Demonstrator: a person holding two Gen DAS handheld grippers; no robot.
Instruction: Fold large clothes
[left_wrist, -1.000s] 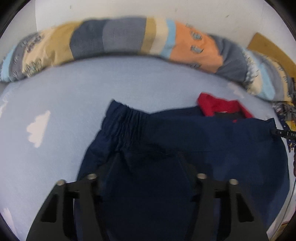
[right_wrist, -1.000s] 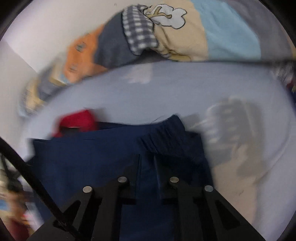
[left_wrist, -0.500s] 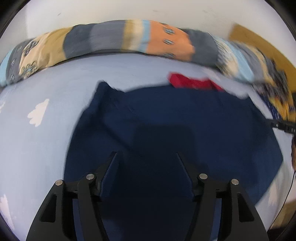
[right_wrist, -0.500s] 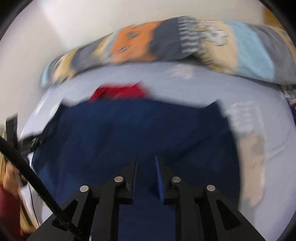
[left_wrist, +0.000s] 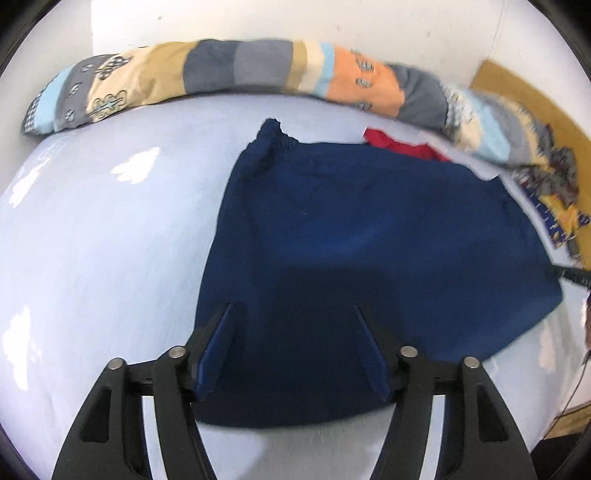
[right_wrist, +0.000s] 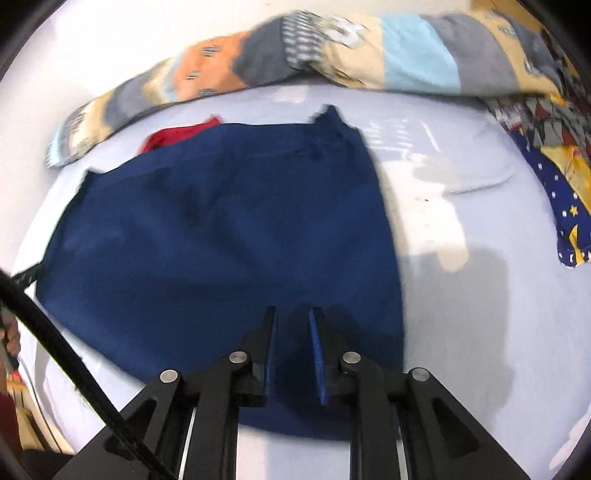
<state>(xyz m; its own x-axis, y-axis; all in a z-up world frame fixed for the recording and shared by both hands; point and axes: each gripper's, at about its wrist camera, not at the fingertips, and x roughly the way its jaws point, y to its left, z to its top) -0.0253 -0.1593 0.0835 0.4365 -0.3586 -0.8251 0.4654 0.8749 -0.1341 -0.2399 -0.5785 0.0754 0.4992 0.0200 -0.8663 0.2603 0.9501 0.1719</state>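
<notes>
A dark navy garment (left_wrist: 351, 229) lies spread flat on the pale blue bed sheet (left_wrist: 110, 240), its gathered waistband at the far end. My left gripper (left_wrist: 292, 308) hovers over the garment's near edge. Its jaws stand wide and are still opening, with only cloth lying flat below them. In the right wrist view the same garment (right_wrist: 207, 229) fills the middle. My right gripper (right_wrist: 293, 310) is over its near right part, jaws a narrow gap apart and opening, and no fold is pinched between the pads.
A red garment (left_wrist: 402, 147) (right_wrist: 173, 134) peeks from under the navy one's far edge. A rolled patchwork quilt (left_wrist: 240, 66) (right_wrist: 369, 55) runs along the wall. Star-print fabric (right_wrist: 554, 184) lies at the right. A black cable (right_wrist: 55, 332) crosses the lower left.
Both grippers have drawn back from the waistband toward the garment's near edge. Both pairs of jaws have widened, and the navy cloth now lies flat on the sheet.
</notes>
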